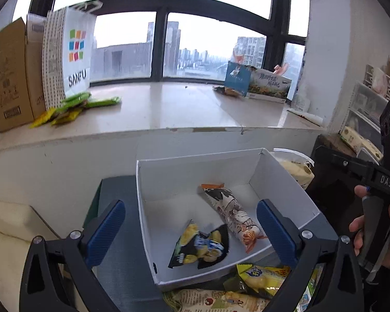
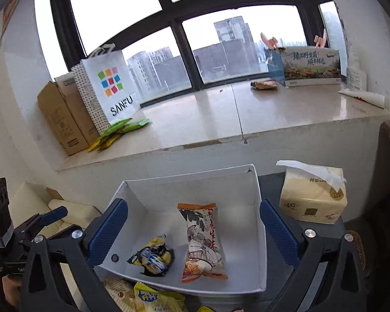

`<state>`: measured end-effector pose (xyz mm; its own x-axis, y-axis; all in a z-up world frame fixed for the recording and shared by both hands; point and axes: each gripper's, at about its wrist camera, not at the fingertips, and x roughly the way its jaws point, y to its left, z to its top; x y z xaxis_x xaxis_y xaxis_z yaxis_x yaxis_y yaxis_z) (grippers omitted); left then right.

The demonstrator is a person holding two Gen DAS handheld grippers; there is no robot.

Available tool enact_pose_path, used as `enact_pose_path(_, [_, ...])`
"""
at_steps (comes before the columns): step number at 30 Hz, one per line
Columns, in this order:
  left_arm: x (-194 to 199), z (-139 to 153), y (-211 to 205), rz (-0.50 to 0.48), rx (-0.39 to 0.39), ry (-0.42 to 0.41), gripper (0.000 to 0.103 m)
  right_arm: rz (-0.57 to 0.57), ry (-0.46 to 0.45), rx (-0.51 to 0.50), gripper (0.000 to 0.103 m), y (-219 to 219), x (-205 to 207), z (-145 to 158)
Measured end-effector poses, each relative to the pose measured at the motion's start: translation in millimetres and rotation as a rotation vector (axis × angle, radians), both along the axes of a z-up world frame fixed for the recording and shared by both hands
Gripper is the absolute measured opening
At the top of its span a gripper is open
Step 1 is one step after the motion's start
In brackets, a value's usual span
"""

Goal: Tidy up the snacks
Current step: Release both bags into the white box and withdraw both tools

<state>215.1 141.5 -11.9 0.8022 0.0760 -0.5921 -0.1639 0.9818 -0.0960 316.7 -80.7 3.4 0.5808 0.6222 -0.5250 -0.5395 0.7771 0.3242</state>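
two snack packs in the white box, both grippers spread

left wrist view: the left hand-held gripper (image 1: 191,230) has its jaws spread wide with nothing between the blue pads. beyond them a white box (image 1: 195,167) sits on a dark grey counter (image 1: 122,254). inside lie a black-and-yellow snack pack (image 1: 201,245) and, right of it, a long peanut pack (image 1: 232,214) lying at a slant. more loose snacks (image 1: 260,277) lie on the counter at the near edge of the box. only this view shows the right hand (image 1: 361,223) gripping the other tool's handle at the far right, and storage drawers (image 1: 364,109) against the right wall.

right wrist view: the right hand-held gripper (image 2: 193,230) is likewise spread and empty. only here does a tissue pack (image 2: 313,197) show whole, just right of the box, and the left tool at the near left.

far off, a pale stone windowsill (image 2: 208,114) runs under a dark-framed window with city blocks outside. on it stand a cardboard carton (image 2: 59,119), a white "sanfu" bag (image 2: 109,88) with green sachets (image 2: 122,127) at its foot, and a printed box (image 2: 312,65) at the right.
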Motion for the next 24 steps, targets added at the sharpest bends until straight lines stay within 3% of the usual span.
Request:
enact_pose_path(3, [-22,10,-11,-0.033,-0.009,-0.039,0.103,0.007,-0.053,0.036,0.103,-20,-19,9])
enact_pose_path(6, [-49,17,-24,-0.067,-0.026,-0.061,0.103,0.054,-0.050,-0.001,0.103,-36,-41,16])
enact_pose_path(14, [-130,29,-61,-0.062,-0.004,-0.129,0.103,-0.022,-0.153,-0.064,0.103,-80,-117,30])
enact_pose_path(24, [-208,7,-93,0.011,0.019,-0.091,0.103,-0.017,-0.088,0.148,0.103,-148,-194,5])
